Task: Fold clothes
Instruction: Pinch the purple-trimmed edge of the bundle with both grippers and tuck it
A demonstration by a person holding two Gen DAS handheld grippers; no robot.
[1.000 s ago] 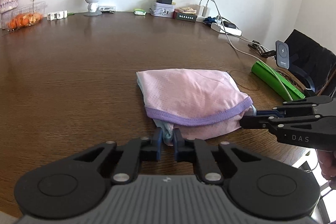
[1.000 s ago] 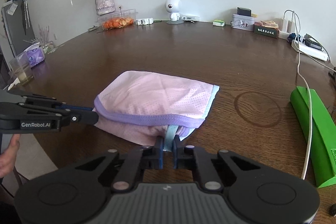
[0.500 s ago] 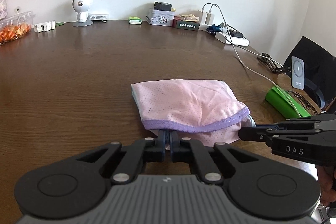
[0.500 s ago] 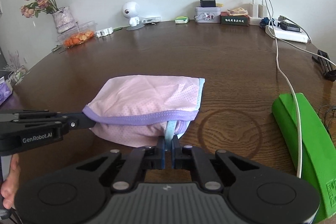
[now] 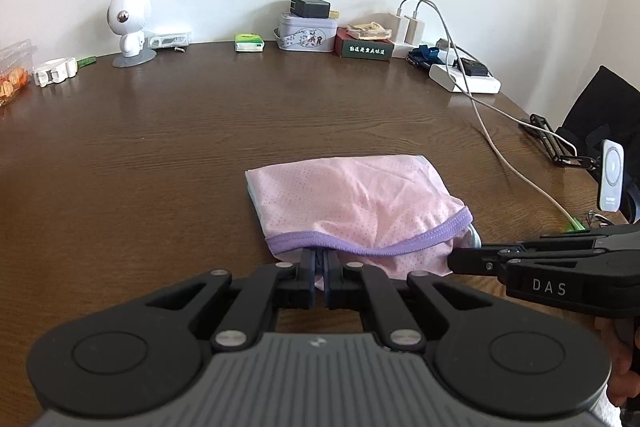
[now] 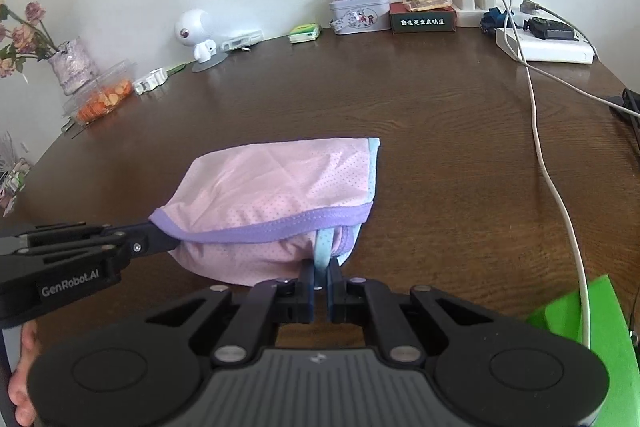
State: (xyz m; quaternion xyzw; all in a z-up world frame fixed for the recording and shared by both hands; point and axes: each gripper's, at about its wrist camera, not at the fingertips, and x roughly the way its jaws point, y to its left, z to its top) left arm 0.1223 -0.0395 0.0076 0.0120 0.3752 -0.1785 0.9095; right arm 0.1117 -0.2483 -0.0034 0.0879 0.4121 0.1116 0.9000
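Observation:
A pink mesh garment (image 5: 352,203) with a purple waistband and a pale blue edge lies folded on the brown table (image 5: 160,147). My left gripper (image 5: 319,267) is shut on its near left edge, just under the purple band. My right gripper (image 6: 319,269) is shut on the near right edge, pinching a pale blue strip. From the left wrist, the right gripper (image 5: 460,259) reaches in from the right and meets the garment's corner. Seen from the right wrist, the garment (image 6: 276,195) has the left gripper (image 6: 168,243) at its left corner.
A white power strip (image 6: 544,47) and a long white cable (image 6: 560,195) run down the right side. A green case (image 6: 592,323) lies near right. Tins, boxes, a white robot figure (image 5: 128,23) and a fruit box (image 6: 100,99) line the wall. A phone holder (image 5: 610,183) stands far right.
Both grippers, still holding the garment's near edge, have moved sideways along the table and carried the garment with them. The right gripper has rolled. The flowers and fruit box have slid toward the left.

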